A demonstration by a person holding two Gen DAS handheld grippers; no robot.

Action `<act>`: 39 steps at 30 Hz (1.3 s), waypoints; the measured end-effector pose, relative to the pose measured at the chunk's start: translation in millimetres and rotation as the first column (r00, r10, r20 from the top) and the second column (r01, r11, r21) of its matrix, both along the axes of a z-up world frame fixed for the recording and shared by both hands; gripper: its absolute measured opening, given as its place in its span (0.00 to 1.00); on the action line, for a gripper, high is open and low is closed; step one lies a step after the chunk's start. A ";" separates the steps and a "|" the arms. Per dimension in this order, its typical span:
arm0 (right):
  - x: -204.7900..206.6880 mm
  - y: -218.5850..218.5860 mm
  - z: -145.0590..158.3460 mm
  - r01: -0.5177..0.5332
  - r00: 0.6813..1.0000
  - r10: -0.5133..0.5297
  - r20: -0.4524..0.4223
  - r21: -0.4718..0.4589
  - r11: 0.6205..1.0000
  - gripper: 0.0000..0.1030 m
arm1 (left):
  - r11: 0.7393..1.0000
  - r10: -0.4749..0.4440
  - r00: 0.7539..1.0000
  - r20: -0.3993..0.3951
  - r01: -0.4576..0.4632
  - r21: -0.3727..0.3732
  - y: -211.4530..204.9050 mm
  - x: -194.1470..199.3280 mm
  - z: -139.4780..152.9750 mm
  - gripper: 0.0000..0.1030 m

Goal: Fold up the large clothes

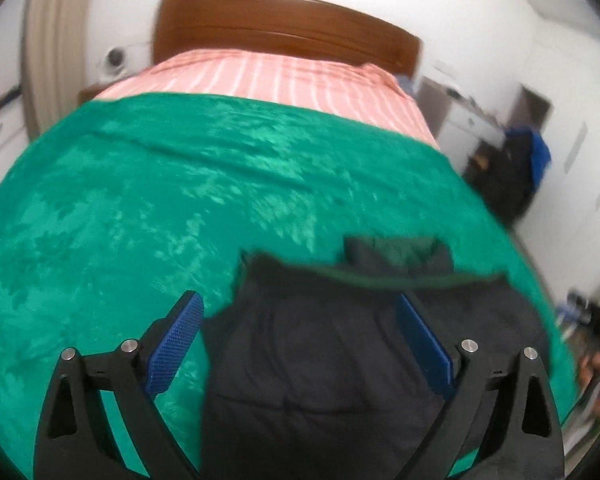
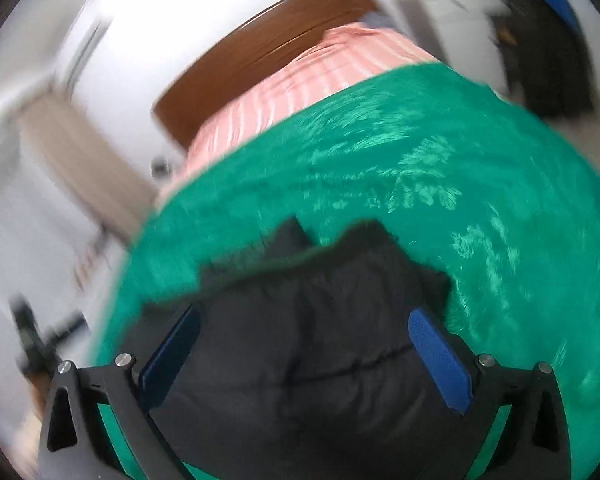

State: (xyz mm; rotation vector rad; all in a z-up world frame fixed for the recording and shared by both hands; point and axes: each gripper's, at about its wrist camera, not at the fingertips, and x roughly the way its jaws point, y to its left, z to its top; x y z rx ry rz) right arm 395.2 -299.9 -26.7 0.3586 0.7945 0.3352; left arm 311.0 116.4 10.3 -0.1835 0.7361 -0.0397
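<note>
The dark quilted jacket [image 1: 332,344] lies in a folded bundle on the green blanket [image 1: 140,200] that covers the bed, close to the bed's near edge and nearer its right side than its left, as the left wrist view shows it. A collar or hood with green lining sits at the bundle's far end, toward the wooden headboard [image 1: 284,28]. Beyond the blanket, a pink striped sheet [image 1: 260,76] runs up to that headboard.

Our left tongs [image 1: 300,340] stand wide open above the jacket, blue pads apart with nothing pressed between them; the cloth simply lies beneath. Our right tongs [image 2: 308,356] are likewise spread wide over the same bundle and hold nothing. Both views are blurred, the right one heavily.

We judge the fold to be set down, so the risks are about whether it stays. Puffy quilting tends to spring back, and a top layer may slide or unfold once released. The bundle also sits near the bed's near edge, so a stray brush from either tongs could drag it toward the floor. If another fold is needed, a grip on only the top layer would peel the bundle apart.
</note>
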 end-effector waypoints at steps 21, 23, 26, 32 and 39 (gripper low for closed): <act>18.4 13.2 -123.7 -0.032 0.976 0.025 0.215 0.030 0.999 1.00 | 0.996 0.019 0.999 0.035 -0.016 -0.089 8.9 21.7 -132.6 1.00; 21.0 9.2 -127.5 -0.035 0.977 0.023 0.212 0.055 0.998 1.00 | 0.996 0.021 0.999 0.030 -0.018 -0.083 8.0 23.3 -133.4 1.00; 21.6 6.8 -128.3 -0.038 0.979 0.022 0.204 0.076 0.996 1.00 | 0.998 0.029 0.999 0.032 -0.027 -0.062 3.8 24.6 -136.1 1.00; 23.8 4.6 -128.7 -0.035 0.980 0.019 0.196 0.076 0.996 1.00 | 0.999 0.037 0.999 0.028 -0.035 -0.041 1.6 29.7 -140.9 1.00; 19.8 7.8 -127.0 -0.030 0.982 0.017 0.187 0.067 0.997 1.00 | 0.999 0.039 0.999 0.028 -0.038 -0.034 2.4 31.8 -141.9 1.00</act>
